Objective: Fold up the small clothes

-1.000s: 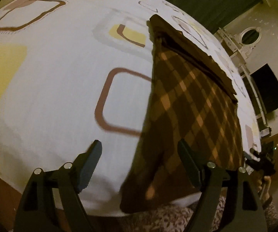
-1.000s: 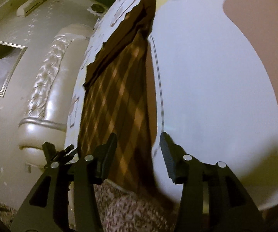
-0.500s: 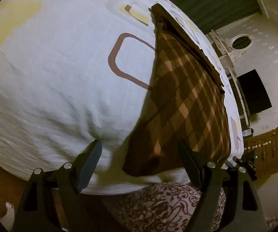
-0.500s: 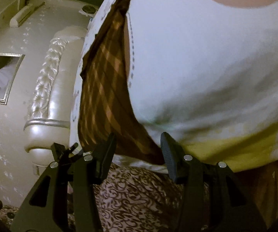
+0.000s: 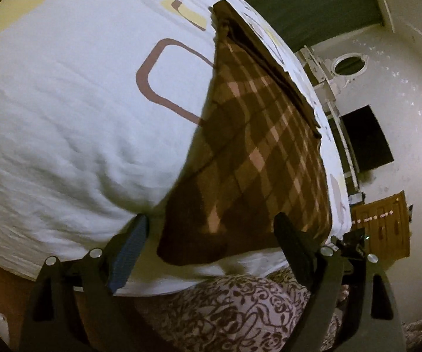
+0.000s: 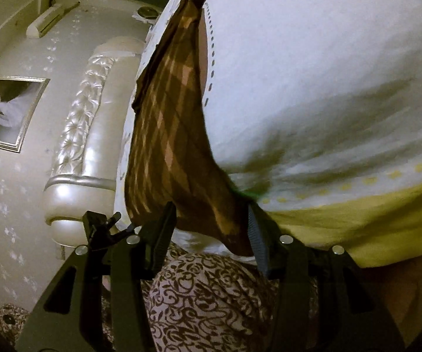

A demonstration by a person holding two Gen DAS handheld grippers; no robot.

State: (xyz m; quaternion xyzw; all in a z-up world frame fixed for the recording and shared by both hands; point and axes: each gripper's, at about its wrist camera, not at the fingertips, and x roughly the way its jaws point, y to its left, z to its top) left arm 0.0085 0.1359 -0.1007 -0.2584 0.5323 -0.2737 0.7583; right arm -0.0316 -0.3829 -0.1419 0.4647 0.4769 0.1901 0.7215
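A brown plaid garment [image 5: 258, 146] lies flat on the white patterned bedsheet [image 5: 64, 117], reaching to the bed's near edge. My left gripper [image 5: 211, 237] is open, its fingers straddling the garment's near left corner at the bed edge. In the right wrist view the same garment [image 6: 170, 135] runs away from me. My right gripper [image 6: 211, 226] is open around the garment's near right corner. Neither holds cloth.
The person's floral-print clothing [image 5: 240, 314] is just below the bed edge. A padded white headboard [image 6: 87, 135] and framed picture [image 6: 5, 111] are left of the bed. A wooden cabinet [image 5: 384, 228] and dark screen [image 5: 366, 138] stand to the right.
Both grippers have pulled back toward the near bed edge and dropped lower, so the garment's near corners now sit between the open fingers. The garment has not moved.
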